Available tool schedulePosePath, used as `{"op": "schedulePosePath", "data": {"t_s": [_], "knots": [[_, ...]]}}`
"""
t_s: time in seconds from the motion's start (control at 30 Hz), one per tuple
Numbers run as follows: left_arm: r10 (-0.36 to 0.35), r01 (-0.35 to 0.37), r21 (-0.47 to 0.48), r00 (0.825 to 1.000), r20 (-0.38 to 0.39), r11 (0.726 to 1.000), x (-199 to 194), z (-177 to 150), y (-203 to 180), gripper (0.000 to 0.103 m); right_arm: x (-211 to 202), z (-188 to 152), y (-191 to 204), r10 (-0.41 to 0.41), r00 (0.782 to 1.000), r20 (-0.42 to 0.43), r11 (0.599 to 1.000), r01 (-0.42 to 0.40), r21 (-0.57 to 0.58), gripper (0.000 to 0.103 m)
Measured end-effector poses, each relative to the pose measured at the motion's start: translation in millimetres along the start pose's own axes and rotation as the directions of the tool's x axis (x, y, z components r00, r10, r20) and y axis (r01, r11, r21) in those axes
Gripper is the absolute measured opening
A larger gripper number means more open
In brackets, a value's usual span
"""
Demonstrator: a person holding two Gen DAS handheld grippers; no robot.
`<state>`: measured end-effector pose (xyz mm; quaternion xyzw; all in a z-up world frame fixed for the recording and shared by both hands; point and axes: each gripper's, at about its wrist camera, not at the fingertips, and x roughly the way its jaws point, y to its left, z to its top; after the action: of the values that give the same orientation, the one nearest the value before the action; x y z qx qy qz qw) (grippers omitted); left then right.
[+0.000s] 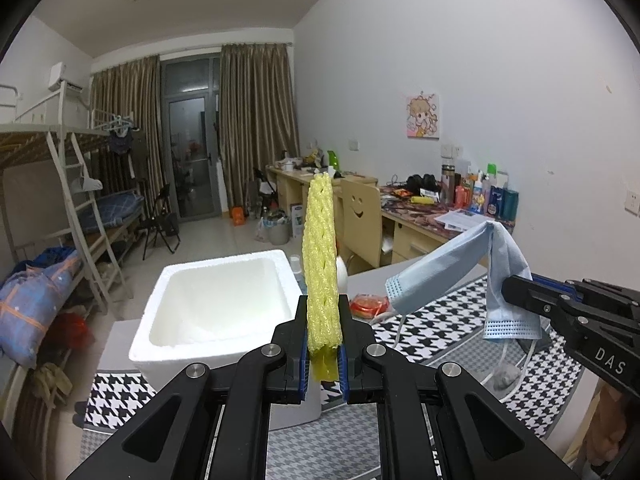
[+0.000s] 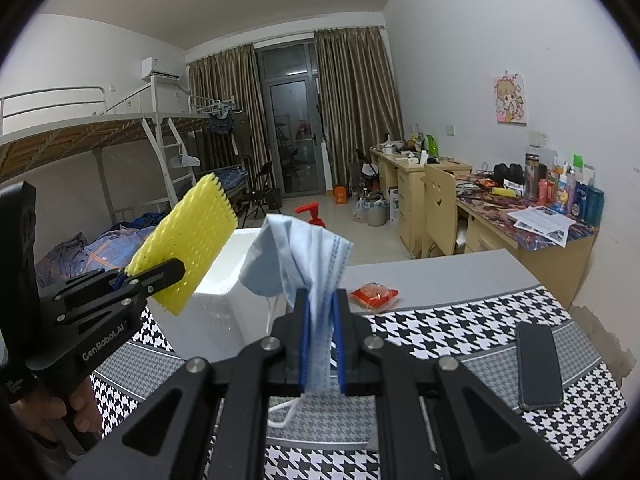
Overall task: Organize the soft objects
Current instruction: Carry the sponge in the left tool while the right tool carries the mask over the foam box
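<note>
While both grippers tilt downward, jaws pinch yellow foam net (image 1: 322, 264) and face mask (image 2: 304, 256).

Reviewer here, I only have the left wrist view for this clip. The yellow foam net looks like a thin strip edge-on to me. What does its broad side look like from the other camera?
Observer: In the right wrist view the yellow foam net shows as a wide flat mesh sheet, tilted, clamped near its lower edge by the left gripper.

Reviewer: How is the mask held in the right gripper?

Observer: The right gripper is shut on the blue face mask, and a white ear loop hangs below the pads.

Reviewer: Anything on the table I cannot see?

Observer: A dark phone lies flat on the houndstooth cloth, to the gripper's right.
</note>
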<state>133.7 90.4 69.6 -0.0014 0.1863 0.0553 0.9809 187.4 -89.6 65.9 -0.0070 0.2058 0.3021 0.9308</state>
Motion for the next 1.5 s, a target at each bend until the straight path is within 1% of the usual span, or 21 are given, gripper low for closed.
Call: {"op": "schedulePosePath", "data": {"t_s": [0.27,0.43,0.63,0.73,0.87,1.13,1.3,1.5], "knots": [[0.019,-0.02,0.007,1.0,0.016,1.0,0.6,11.3,2.9,0.012,3.8,8.6,6.1,0.004,1.0,0.0,1.0,-0.004,-0.015,0.014],[0.034,-0.033,-0.002,0.999,0.024,0.999,2.3,20.4,11.4,0.012,4.9,14.0,11.9,0.011,1.0,0.005,0.999,-0.01,-0.032,0.014],[0.063,-0.062,-0.017,0.998,0.031,0.998,4.0,25.4,18.0,0.012,9.2,24.5,18.9,0.02,1.0,0.018,0.999,-0.019,-0.045,0.014],[0.076,-0.076,-0.018,0.997,0.031,0.997,5.4,26.4,21.7,0.012,12.4,28.2,21.6,0.04,0.999,0.014,0.998,-0.04,-0.047,0.014],[0.099,-0.099,-0.023,0.995,0.033,0.995,8.4,29.7,25.7,0.012,17.5,32.5,24.8,0.048,0.999,0.011,0.997,-0.047,-0.059,0.014],[0.112,-0.111,-0.042,0.994,0.013,0.993,15.4,31.1,34.7,0.012,24.6,43.9,31.5,0.062,0.998,-0.001,0.996,-0.062,-0.064,0.014],[0.141,-0.141,-0.036,0.99,0.01,0.989,19.1,31.7,39.0,0.012,30.5,50.4,37.9,0.068,0.998,-0.003,0.995,-0.068,-0.07,0.014],[0.159,-0.159,-0.037,0.987,-0.008,0.987,26.5,31.0,48.4,0.012,38.6,58.2,42.6,0.063,0.998,-0.002,0.995,-0.063,-0.081,0.014]]}}
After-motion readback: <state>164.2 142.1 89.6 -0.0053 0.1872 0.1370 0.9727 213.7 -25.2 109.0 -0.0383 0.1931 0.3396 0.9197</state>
